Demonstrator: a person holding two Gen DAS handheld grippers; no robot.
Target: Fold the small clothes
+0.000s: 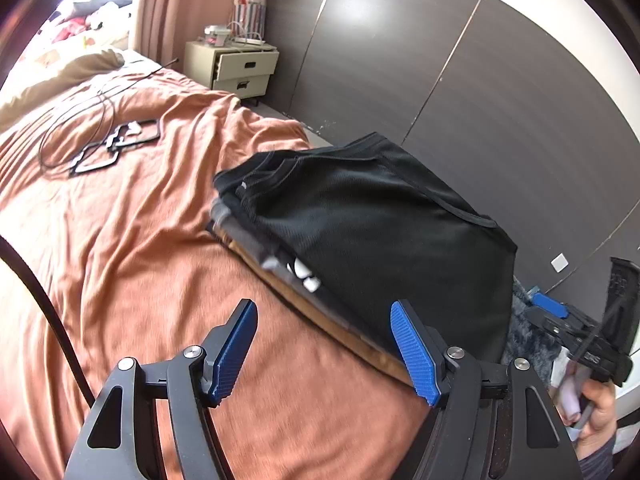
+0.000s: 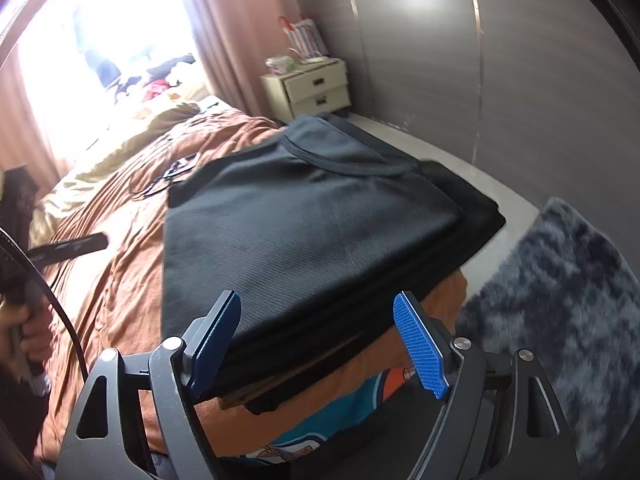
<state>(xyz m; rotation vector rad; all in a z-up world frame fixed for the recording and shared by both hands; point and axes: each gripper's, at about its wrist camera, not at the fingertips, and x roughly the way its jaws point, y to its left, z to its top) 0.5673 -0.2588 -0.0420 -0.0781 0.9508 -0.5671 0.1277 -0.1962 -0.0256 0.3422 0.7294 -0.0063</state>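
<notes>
Two grippers are in my hands, and both have their blue pads spread wide with nothing between them. From the left wrist view, my left gripper hangs over the wrinkly orange bed cover. The folded black mesh shirt sits on top of a small pile of folded clothes, ahead of the gripper and off to its right. The pile's near edge runs slanted, from far left to near right, and the right pad is just beside that edge. Far back on the cover lie a black cable and some flat black frames, well apart from the pile. At the right edge I can see my right gripper and the hand holding it. From the right wrist view, my right gripper looks straight at the near end of the black shirt. The shirt's near edge lies between the two open pads, but I cannot tell if they touch it. Under the pile there is a teal and orange printed cloth. A fluffy grey rug is on the floor to the right. I think the right gripper is nearer to the shirt, so it should go first. The shirt looks folded already, so maybe this piece is nearly done.
</notes>
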